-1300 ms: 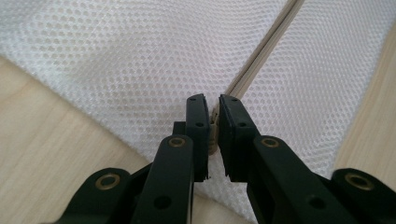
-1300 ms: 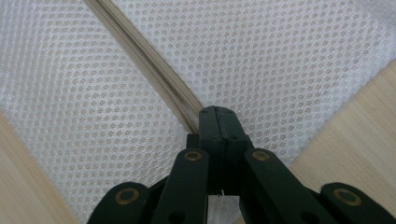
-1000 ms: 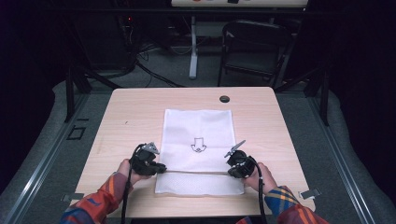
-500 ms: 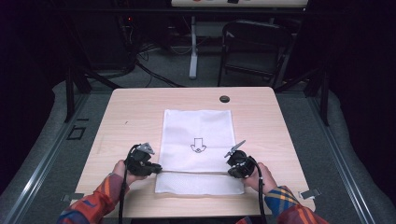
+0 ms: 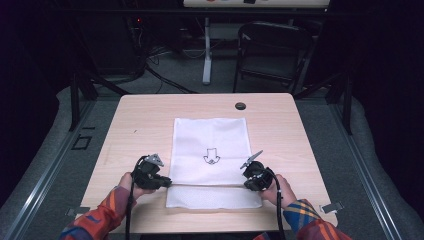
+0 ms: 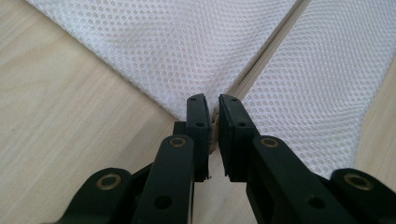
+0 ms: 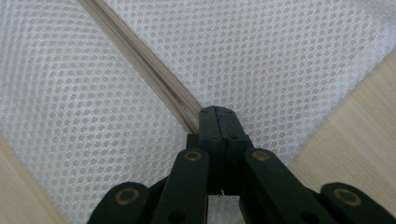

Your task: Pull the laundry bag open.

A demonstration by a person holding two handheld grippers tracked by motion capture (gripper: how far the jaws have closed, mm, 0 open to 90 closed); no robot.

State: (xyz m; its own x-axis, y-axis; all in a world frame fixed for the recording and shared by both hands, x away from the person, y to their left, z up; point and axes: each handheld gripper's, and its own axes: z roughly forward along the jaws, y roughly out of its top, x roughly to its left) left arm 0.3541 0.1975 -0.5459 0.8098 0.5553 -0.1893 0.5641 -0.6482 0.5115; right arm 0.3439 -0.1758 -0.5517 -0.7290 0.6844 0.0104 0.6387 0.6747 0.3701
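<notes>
A dim lab: bare wooden table (image 5: 150, 120) on grey floor, cables (image 5: 160, 75), folding chair (image 5: 272, 55) behind

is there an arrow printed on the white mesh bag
Yes, the high view shows a small outlined arrow in the middle of the white mesh bag, pointing toward the person's side of the table.

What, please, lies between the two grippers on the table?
In the high view, the mesh bag's zipper line runs between the left gripper and the right gripper.
</notes>
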